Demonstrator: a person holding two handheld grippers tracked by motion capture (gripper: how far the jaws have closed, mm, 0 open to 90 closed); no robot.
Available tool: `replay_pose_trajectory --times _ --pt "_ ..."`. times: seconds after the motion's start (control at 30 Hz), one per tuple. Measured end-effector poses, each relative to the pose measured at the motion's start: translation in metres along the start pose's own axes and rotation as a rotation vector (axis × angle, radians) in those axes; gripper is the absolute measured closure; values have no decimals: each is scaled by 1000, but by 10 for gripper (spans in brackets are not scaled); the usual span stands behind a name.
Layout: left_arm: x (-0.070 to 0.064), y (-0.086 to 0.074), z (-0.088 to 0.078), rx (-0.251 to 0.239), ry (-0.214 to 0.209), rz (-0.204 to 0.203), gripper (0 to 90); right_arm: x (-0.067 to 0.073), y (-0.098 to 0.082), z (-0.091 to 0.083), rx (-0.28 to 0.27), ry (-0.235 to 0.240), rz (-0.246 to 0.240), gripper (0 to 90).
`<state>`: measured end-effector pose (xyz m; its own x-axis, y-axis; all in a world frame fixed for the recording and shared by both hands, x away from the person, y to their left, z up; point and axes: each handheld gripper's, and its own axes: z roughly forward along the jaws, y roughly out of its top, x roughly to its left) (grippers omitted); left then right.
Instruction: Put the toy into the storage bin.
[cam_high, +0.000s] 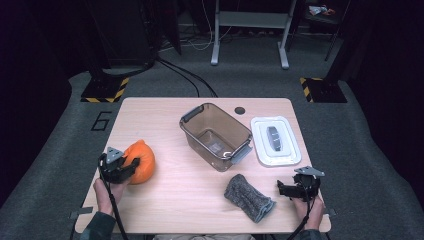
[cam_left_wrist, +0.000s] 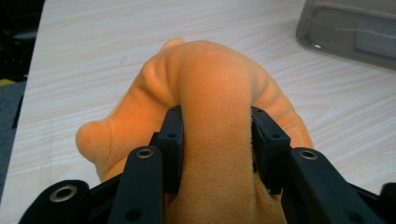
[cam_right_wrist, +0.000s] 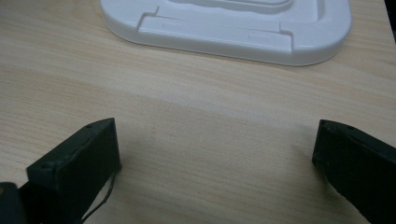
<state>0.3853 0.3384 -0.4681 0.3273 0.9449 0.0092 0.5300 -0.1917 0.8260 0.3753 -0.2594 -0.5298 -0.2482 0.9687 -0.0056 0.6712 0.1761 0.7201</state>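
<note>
A grey cloth (cam_high: 248, 197) is seen at the near edge of the tabletop (cam_high: 175, 195), in front of the clear bin (cam_high: 216, 135). Left of the bin, an orange plush toy (cam_high: 140, 161) is clamped by the left tongs (cam_high: 127, 167). Right of the cloth, the right tongs (cam_high: 287, 189) are held wide apart, before the white lid (cam_high: 276, 141).

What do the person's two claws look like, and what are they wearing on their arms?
Both are chunky black tools. The left claw and right claw each carry a grey three-cornered plate on top and trail a black cable toward the table's near edge. Up close, the fingers are blocky black pads with round screw holes. A dark sleeve covers the left forearm.
</note>
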Motion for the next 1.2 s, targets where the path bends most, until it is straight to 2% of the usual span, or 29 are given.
replay_pose_trajectory --times 0.1,0.23,0.57,0.77,0.87,1.03,1.1,1.2 --pt "1 0 -1 -11 -5 -3 629 0 0 0 0 1 0 0" --pt "6 5 -6 -44 -36 -37 633 0 0 0 0 1 1 0" --pt "4 27 -17 -80 -62 -12 633 0 0 0 1 3 2 0" --pt "1 41 -19 -88 -86 8 633 0 0 0 1 3 2 0" --pt "0 46 -20 -91 -85 17 633 0 0 0 2 2 3 0" --pt "-3 62 -19 -105 -94 39 632 0 0 0 2 4 4 0" --pt "-3 64 -19 -104 -96 42 632 0 0 0 2 4 4 0" --pt "-6 79 -20 -117 -107 61 632 0 0 0 2 4 4 0"
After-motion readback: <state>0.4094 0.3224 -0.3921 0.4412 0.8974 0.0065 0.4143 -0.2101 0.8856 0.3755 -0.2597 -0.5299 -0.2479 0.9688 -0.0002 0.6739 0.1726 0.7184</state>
